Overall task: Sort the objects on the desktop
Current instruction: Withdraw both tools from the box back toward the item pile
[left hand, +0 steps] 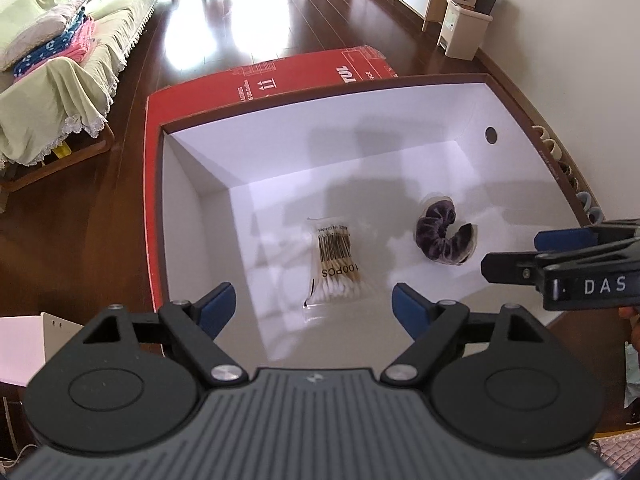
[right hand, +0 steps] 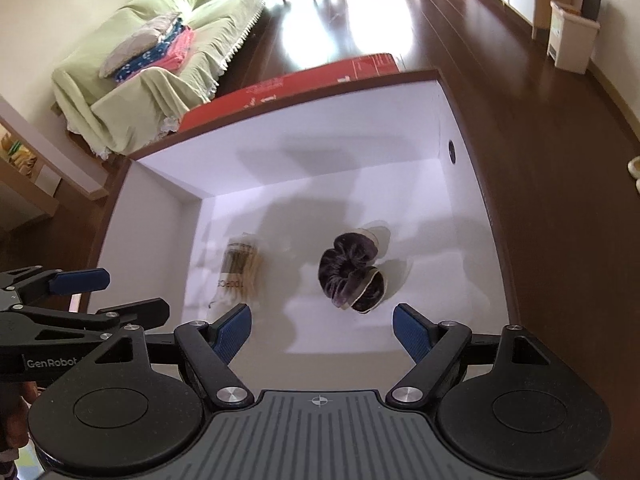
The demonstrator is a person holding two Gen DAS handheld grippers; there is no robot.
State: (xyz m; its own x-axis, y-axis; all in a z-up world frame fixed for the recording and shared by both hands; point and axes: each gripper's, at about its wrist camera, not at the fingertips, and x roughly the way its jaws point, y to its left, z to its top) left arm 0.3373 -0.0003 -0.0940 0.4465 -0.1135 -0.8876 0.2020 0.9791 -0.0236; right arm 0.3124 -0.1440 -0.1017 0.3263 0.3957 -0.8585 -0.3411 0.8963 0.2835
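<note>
- The clear plastic bag of cotton swabs with wooden sticks (left hand: 335, 268) lies flat on the floor of the big white box with a brown rim (left hand: 192, 184). It sits near the middle of the box floor, a bit toward the near wall.
- The dark purple velvet hair scrunchie (left hand: 442, 236) lies on the same floor, toward the right wall with the round hole, well apart from the bag.
- The left claw (left hand: 312, 304) is spread wide and holds nothing. It hangs over the box, just above the near end of the bag.
- The right claw (right hand: 322, 326) is also spread wide and holds nothing. It hangs over the scrunchie.
- The bag looks very light and thin. The plastic is probably slippery and crinkly, so it could slide out. I think the best place to pinch it is across the fat middle, where the sticks are bunched.
- The scrunchie looks soft, squishy and light. It will not break. A squeeze on any part of its puffy ring should hold, since the fuzzy cloth grips well.
- Both things lie low on the box floor, so each claw must reach down past the walls.
</note>
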